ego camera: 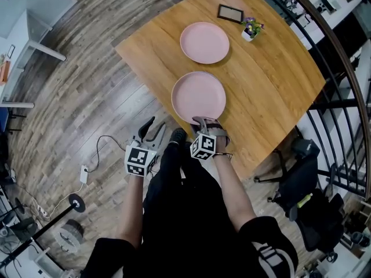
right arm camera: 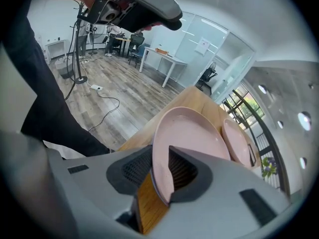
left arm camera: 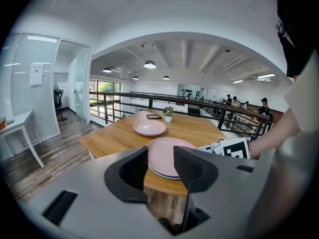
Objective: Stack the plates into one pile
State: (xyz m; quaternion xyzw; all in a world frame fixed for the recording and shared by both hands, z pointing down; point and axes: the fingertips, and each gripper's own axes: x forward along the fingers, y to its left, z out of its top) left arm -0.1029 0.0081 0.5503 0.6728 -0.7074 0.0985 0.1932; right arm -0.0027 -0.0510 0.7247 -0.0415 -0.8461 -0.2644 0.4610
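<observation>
A: Noted: near pile sits at the table edge. The far plate lies alone, straight beyond it.

B: The right gripper straddles the pile's near rim, jaws slack, not pinching. The left gripper hangs off-table, spread, empty. Right is nearer.

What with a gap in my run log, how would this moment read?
right tool: open, near plate rim between jaws | left tool: open, empty | far plate: unstacked
</observation>
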